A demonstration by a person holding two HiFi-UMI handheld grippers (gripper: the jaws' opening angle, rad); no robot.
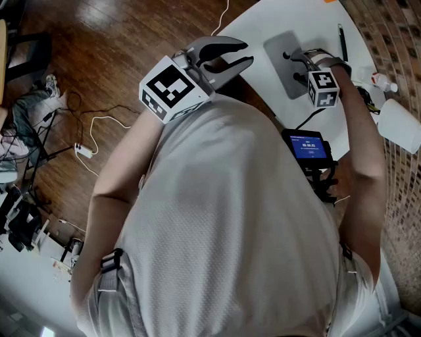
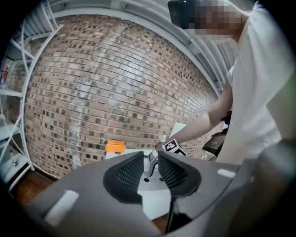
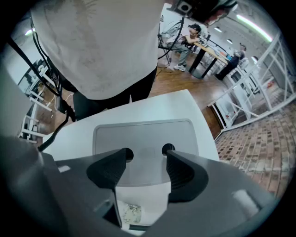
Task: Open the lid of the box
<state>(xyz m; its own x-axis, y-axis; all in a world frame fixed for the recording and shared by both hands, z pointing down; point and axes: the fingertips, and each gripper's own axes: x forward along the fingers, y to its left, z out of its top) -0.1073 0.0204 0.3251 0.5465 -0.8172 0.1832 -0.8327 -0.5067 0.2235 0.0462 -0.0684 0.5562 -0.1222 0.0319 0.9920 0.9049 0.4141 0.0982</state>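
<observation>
Hovering directly over the grey box lid (image 3: pixel 143 134) on the white surface (image 1: pixel 263 20), the right hand-held gripper (image 3: pixel 145 159) holds its jaws apart and empty, finger holes (image 3: pixel 168 149) just ahead, while the left hand-held gripper (image 1: pixel 227 56), slightly parted, hangs well off.

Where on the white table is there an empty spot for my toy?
The round white table is bare beyond the flat grey box lid, toward the orange object, and left of the lid up to the table edge. The right side is crowded: black pen, small white bottle, black screen device. The right gripper hovers at the lid.
</observation>
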